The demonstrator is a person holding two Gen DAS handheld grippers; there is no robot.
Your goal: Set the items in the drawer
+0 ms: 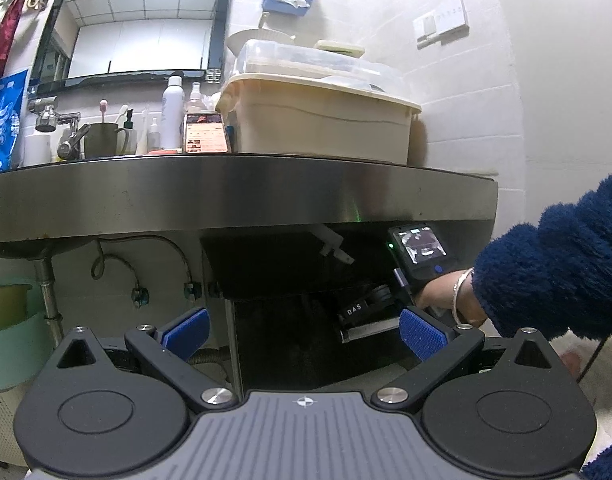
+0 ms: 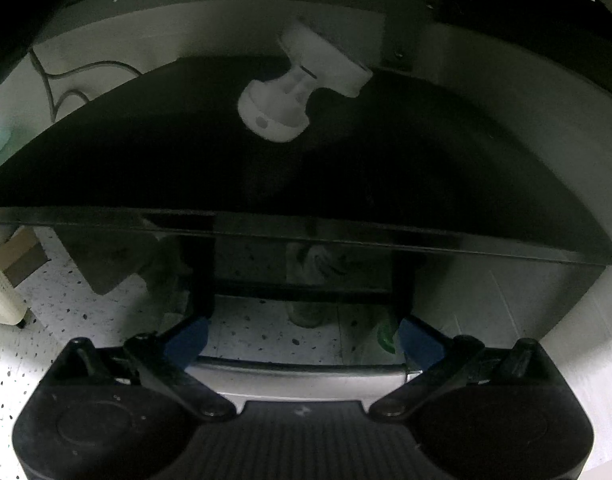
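With both grippers spread wide and empty, the right gripper (image 2: 302, 338) sits at the silver handle bar (image 2: 302, 372) of the dark glossy drawer (image 2: 306, 232) beneath the steel counter (image 1: 242, 196), apparently unopened, while the left gripper (image 1: 304, 334) hangs back; best to centre the bar between the blue pads (image 2: 188, 338), clamp squarely, then pull straight outward.

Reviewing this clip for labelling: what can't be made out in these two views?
- Drawer cabinet, left wrist view: the interior is black shadow, so its contents are unreadable.
- Right gripper, left wrist view: mostly hidden in that shadow, fingers unseen.
- White fitting, right wrist view: too dim to identify.
- Left gripper: open and empty; no item to place shows in either view.
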